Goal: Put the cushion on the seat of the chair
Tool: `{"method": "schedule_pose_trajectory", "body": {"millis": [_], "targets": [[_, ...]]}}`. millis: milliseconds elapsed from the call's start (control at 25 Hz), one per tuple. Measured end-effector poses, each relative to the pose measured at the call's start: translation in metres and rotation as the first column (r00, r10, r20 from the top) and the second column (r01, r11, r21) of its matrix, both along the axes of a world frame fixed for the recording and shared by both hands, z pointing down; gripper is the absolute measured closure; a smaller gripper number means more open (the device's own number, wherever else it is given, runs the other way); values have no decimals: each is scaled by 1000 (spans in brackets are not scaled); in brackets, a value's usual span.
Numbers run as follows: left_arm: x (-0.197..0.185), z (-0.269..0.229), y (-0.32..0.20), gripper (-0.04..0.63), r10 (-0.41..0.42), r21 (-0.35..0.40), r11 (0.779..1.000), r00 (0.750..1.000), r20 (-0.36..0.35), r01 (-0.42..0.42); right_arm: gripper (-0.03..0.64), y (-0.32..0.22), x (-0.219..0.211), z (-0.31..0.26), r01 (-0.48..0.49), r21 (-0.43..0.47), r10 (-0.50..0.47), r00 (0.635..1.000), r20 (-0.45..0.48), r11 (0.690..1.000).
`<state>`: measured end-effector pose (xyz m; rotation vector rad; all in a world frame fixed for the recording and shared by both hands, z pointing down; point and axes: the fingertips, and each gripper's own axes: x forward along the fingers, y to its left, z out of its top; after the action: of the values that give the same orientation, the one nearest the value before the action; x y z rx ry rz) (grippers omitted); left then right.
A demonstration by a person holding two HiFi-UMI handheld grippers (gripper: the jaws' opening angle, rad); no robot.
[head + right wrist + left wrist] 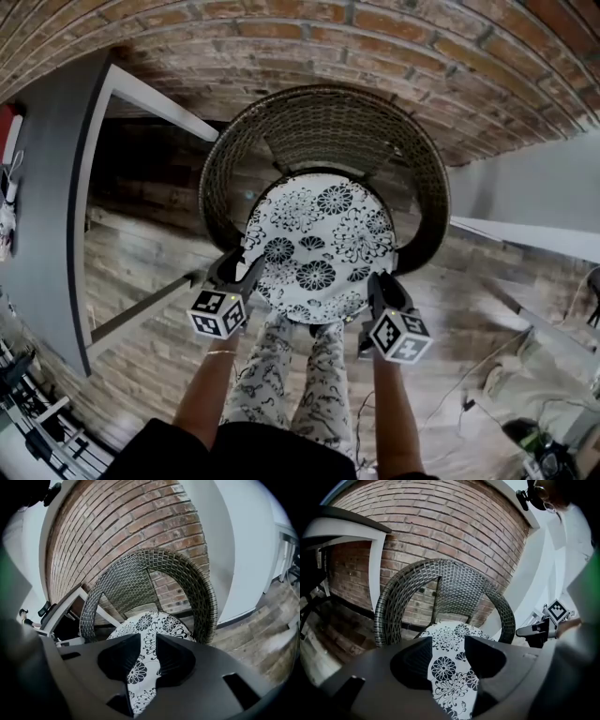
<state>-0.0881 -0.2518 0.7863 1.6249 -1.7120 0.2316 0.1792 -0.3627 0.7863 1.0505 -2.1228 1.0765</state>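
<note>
Left gripper [242, 268] and right gripper [386, 286], jaws parted and empty, flank the near edge of the cushion [319, 239], which lies just ahead on the chair [323, 122].

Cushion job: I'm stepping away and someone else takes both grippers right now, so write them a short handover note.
Left gripper: open, with the cushion's front edge between its jaws and apparently not clamped.
Right gripper: open with a narrower gap, and the same edge lies between its jaws.
Floral cushion: lying on the seat of the wicker chair, front edge toward the grippers.
Done: the cushion looks placed.
Left: draw both grippers clear and check that it sits flat.
</note>
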Motion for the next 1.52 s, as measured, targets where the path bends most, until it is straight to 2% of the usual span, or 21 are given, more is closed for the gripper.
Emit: {"method": "schedule_pose_trajectory", "body": {"millis": [280, 440, 560, 760, 880, 1080, 1520], "targets": [[1, -46, -6, 419, -9, 95, 995, 1000, -2, 10, 555, 2, -2, -37, -37, 61, 35, 999, 41, 997], [2, -80, -15, 473, 18, 160, 987, 999, 49, -26, 566, -2, -9, -62, 23, 158, -26, 1000, 17, 987], [6, -106, -18, 538, 29, 209, 977, 998, 50, -39, 581, -1, -13, -83, 71, 220, -73, 997, 1, 973], [12, -146, -29, 574, 51, 280, 958, 997, 62, -67, 600, -6, -21, -119, 93, 305, -99, 995, 5, 948], [17, -171, -33, 584, 54, 314, 946, 995, 79, -77, 615, -5, -22, -139, 80, 331, -93, 995, 23, 940], [33, -212, -38, 589, 114, 347, 924, 982, 151, -161, 617, -4, -17, -172, 55, 369, -79, 996, 50, 928], [58, -279, -41, 591, 220, 386, 882, 960, 173, -272, 617, 0, -8, -236, 0, 371, -50, 991, 127, 929]]}}
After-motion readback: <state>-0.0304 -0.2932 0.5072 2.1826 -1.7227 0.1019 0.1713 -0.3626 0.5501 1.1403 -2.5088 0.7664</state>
